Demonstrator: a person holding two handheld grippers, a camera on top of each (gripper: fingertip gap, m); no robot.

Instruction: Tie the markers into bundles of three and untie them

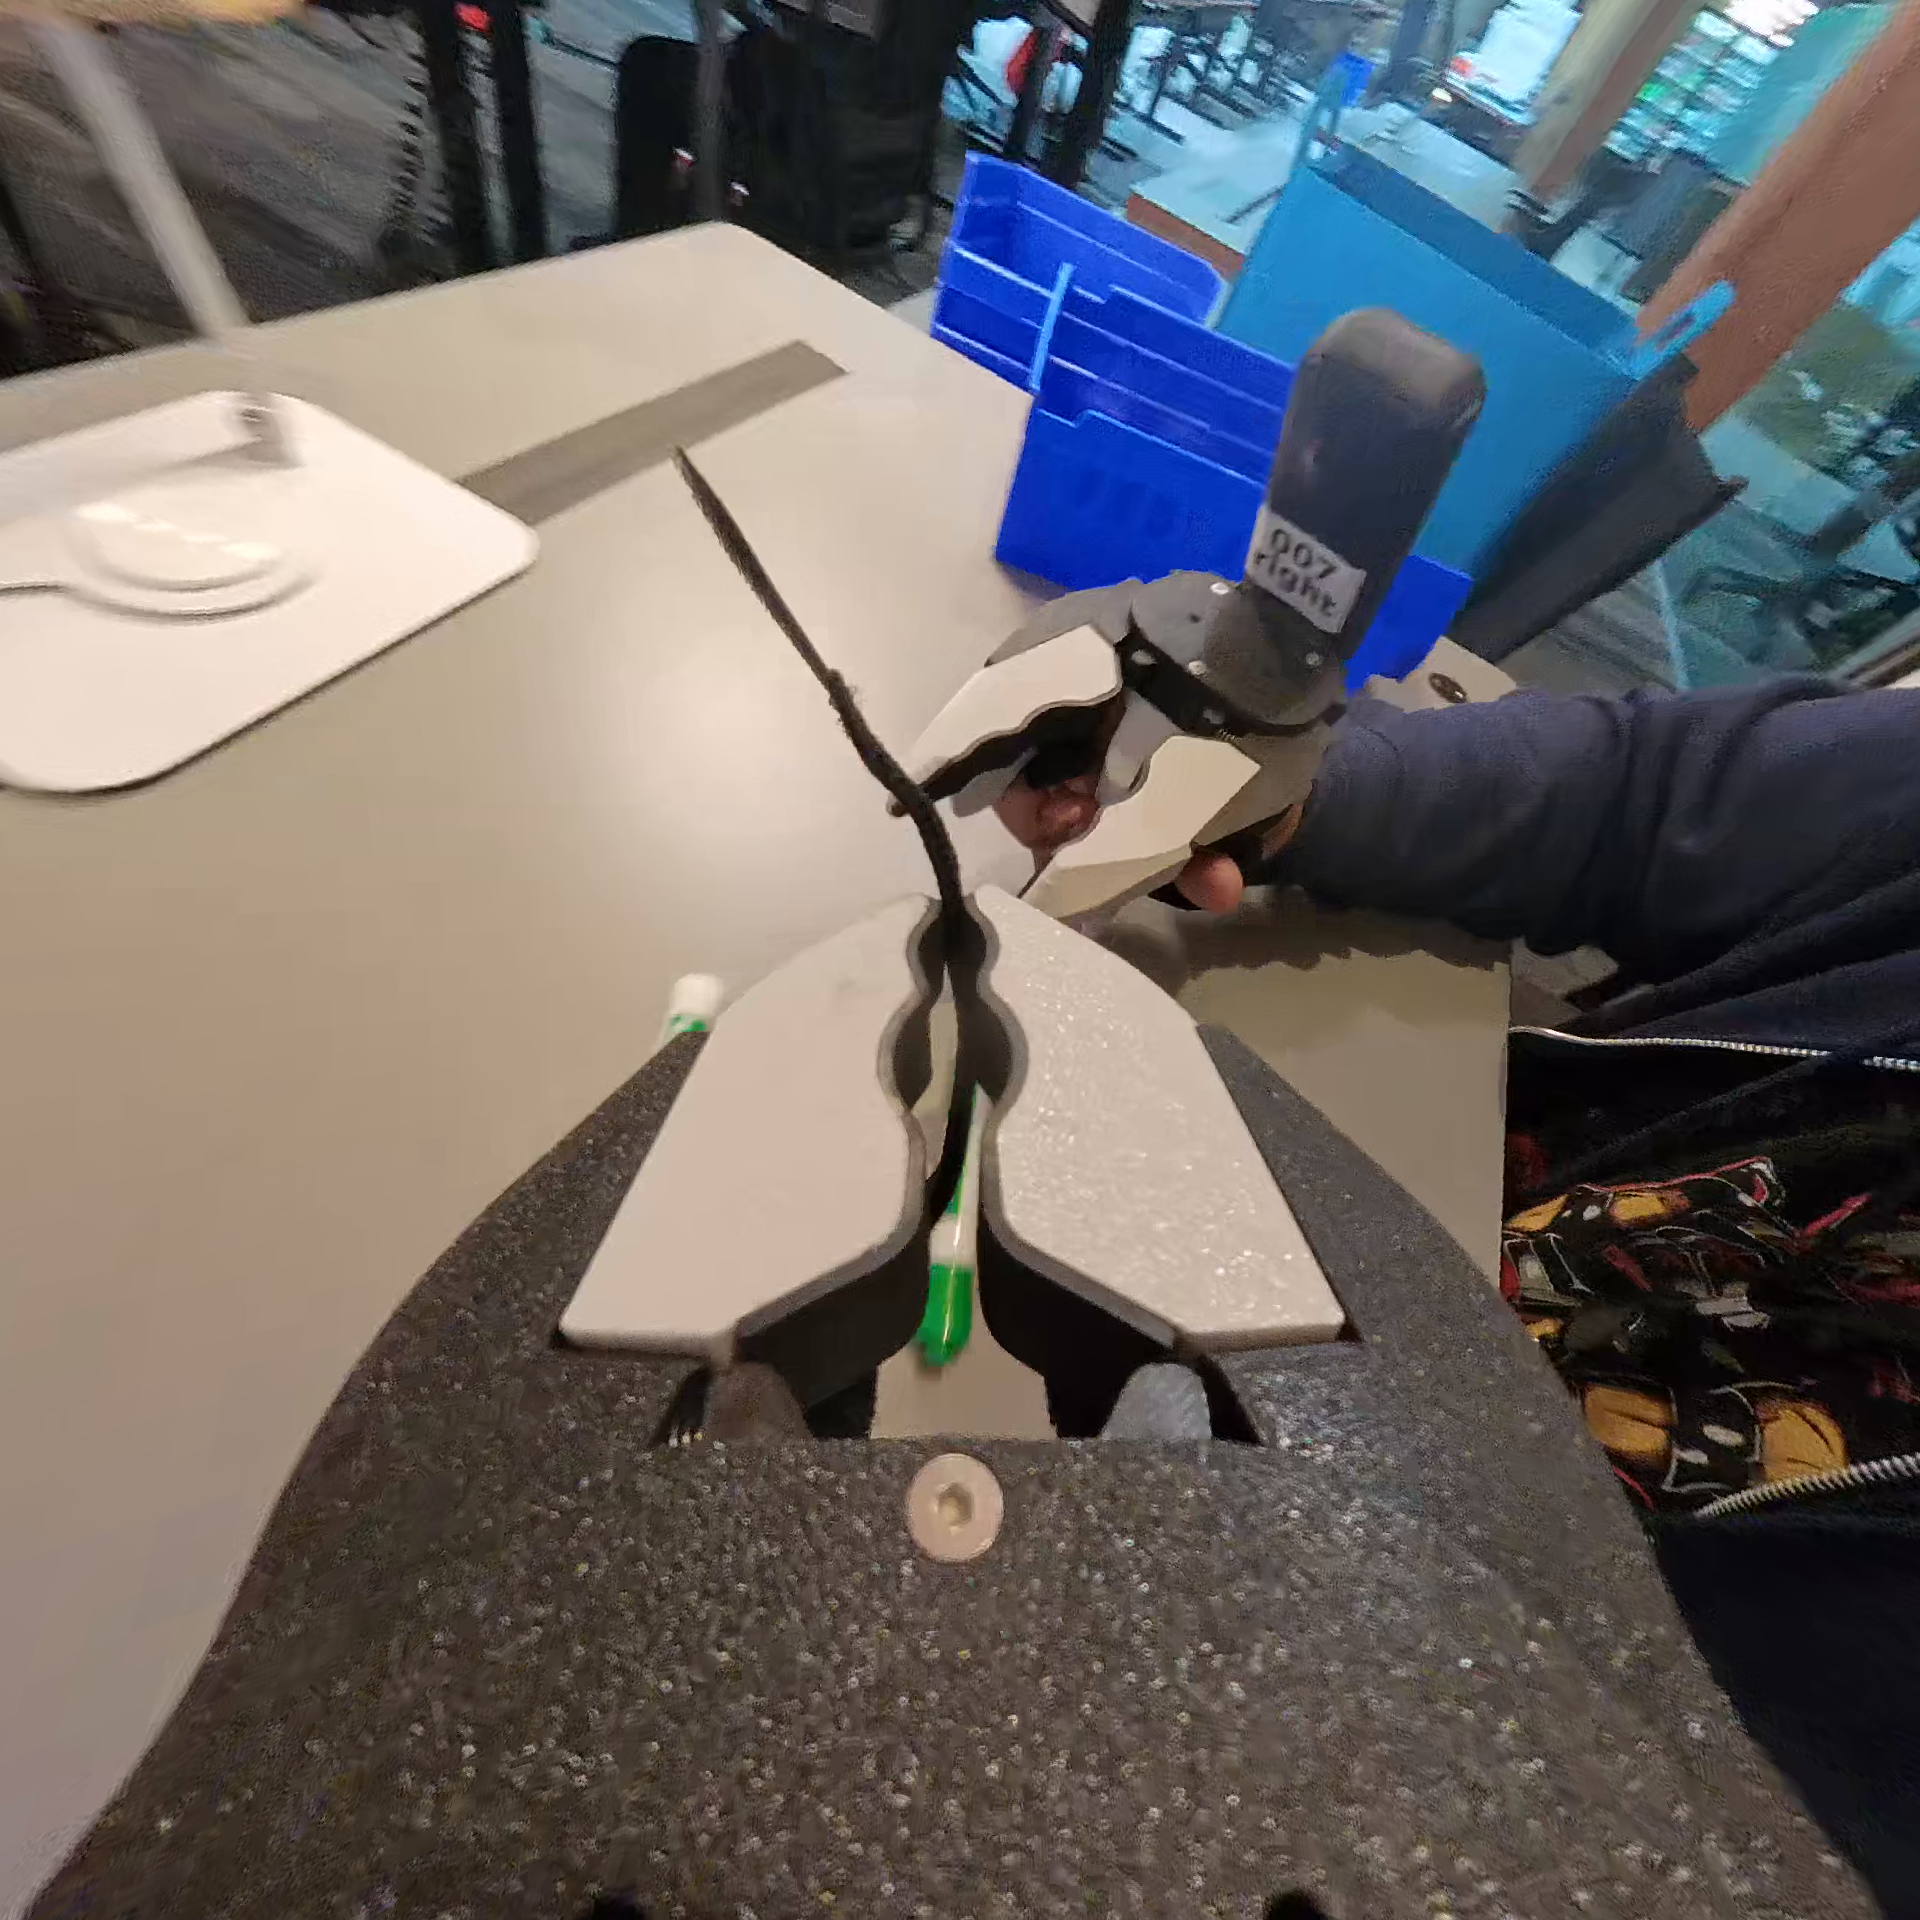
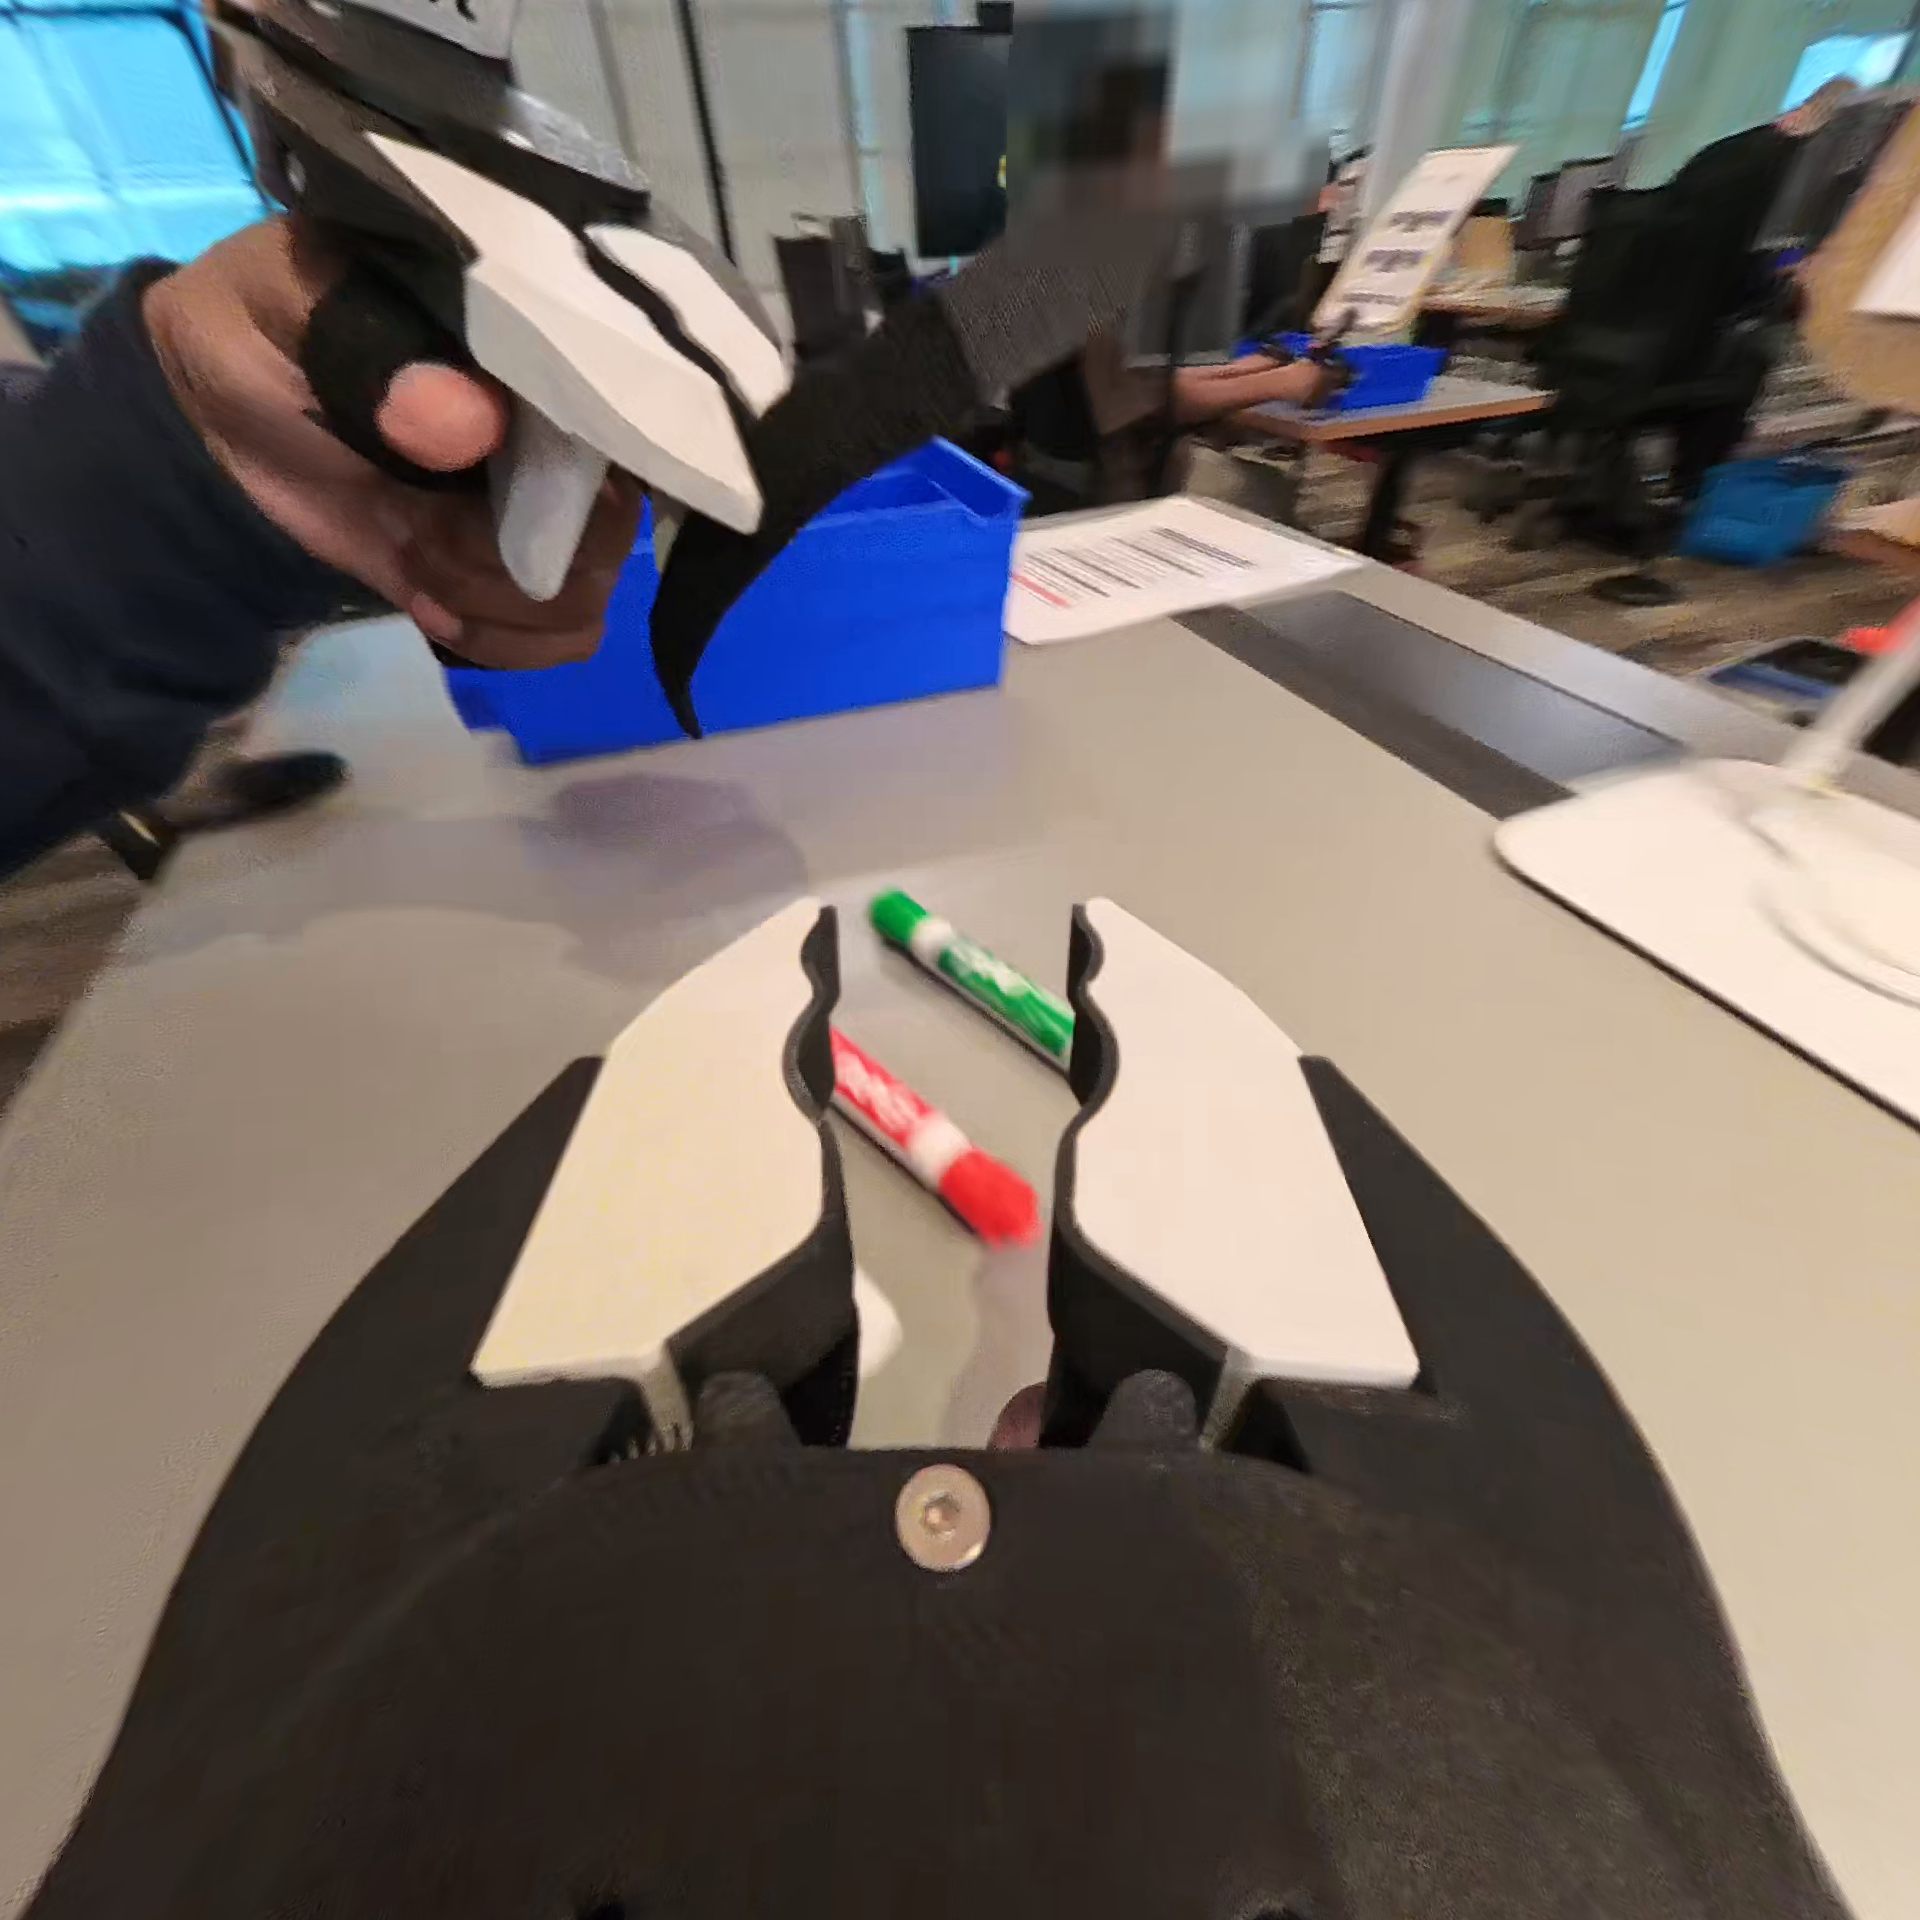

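Left gripper (image 1: 951, 920): pressed together on black strap (image 1: 821, 665), held raised, free end trailing toward 11 o'clock. Right gripper (image 2: 951, 925): spread, empty, low over grey table (image 2: 1299, 831). Green marker (image 2: 971, 982) and red marker (image 2: 930, 1138) lie loose between its fingers, just apart; a third is possibly hidden. Step: markers unbundled. Next: gather them together, then wrap strap around.
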